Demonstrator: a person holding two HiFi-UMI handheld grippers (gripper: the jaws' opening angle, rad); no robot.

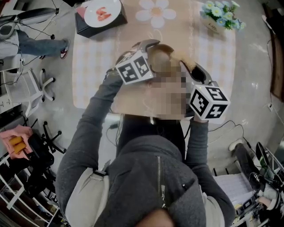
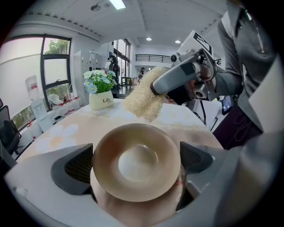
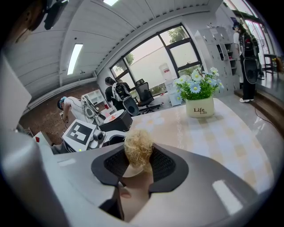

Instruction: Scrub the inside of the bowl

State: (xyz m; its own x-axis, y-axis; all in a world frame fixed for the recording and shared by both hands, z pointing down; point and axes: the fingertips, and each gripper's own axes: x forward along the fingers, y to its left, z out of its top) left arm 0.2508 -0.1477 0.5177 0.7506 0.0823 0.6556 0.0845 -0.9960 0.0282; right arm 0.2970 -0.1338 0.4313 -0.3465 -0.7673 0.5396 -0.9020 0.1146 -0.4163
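Now bowl (image 2: 136, 162) tight betw. L gripper (image 2: 137, 165) jaws; scrub pad (image 3: 138, 148) tight betw. R gripper (image 3: 139, 166) jaws, just beyond.

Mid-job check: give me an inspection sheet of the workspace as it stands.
Surface: table, pale checked cloth with a flower print.
Job's things: beige bowl, its inside facing the left gripper view; fibrous scrubber above its far rim, not inside it.
Clutter: flowerpot; white plate on a black box.
Grippers: left claw shut on the bowl; right claw shut on the scrubber.
Cables: floor cable beside the table.
Surroundings: office chair; people near the windows.
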